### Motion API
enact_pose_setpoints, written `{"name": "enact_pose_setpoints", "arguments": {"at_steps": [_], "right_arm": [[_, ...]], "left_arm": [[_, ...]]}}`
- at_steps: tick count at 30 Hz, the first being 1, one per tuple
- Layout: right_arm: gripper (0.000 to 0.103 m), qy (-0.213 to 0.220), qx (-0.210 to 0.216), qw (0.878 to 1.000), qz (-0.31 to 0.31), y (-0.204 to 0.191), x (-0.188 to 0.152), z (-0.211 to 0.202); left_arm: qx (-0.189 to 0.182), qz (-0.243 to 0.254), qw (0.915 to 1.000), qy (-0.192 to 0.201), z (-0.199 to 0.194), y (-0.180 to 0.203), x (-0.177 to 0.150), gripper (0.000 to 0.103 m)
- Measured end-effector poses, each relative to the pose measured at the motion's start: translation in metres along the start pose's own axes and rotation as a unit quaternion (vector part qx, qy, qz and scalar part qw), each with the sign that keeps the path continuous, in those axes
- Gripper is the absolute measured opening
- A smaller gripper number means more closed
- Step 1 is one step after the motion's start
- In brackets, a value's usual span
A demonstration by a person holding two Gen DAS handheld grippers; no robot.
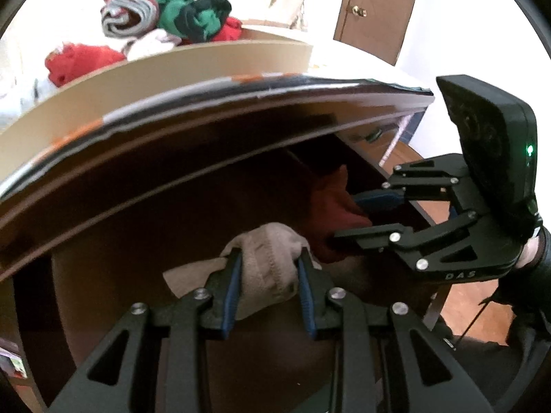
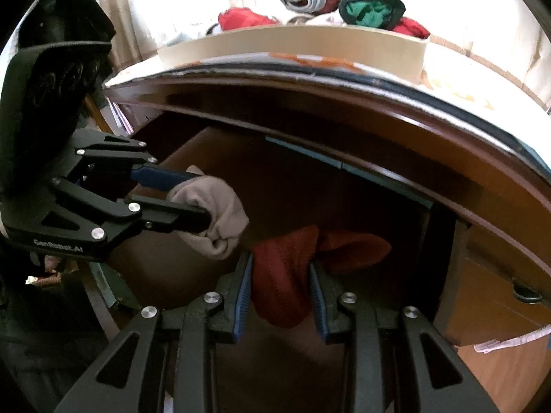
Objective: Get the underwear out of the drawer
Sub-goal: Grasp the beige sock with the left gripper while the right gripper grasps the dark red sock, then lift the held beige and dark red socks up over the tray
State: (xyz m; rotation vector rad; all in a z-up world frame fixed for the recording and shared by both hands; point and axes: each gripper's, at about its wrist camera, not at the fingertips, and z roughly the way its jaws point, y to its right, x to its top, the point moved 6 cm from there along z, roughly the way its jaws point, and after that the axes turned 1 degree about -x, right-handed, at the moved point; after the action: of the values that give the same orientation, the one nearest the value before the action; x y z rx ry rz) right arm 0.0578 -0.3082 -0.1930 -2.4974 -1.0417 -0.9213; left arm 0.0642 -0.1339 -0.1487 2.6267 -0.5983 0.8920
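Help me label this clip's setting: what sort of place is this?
Probably a bedroom at home: an open dark wooden drawer under a desktop, a beige cardboard box heaped with rolled red and green garments, and a brown panelled door.

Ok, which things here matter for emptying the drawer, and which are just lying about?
In play:
- left gripper, shut on beige cotton underwear
- right gripper, shut on dark red knit underwear
- open brown wooden drawer

Lying about:
- tan cardboard box with clothes
- brown door
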Motion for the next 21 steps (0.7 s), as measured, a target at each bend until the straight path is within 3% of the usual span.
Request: {"name": "enact_pose_setpoints", "arguments": {"at_steps": [13,21], "right_arm": [[0.033,0.069,0.007,0.997,-0.014,0.005,0.003,-0.033],[0.033,0.122,0.002,0.992,-0.013,-0.001,0.01,-0.046]], "left_arm": [[0.034,0.021,0.9986,0.035,-0.01,-0.003,0.005,0.029],[0.064,0.02,0.9946,0.079,-0.031,-0.013,0.011,0.029]]}}
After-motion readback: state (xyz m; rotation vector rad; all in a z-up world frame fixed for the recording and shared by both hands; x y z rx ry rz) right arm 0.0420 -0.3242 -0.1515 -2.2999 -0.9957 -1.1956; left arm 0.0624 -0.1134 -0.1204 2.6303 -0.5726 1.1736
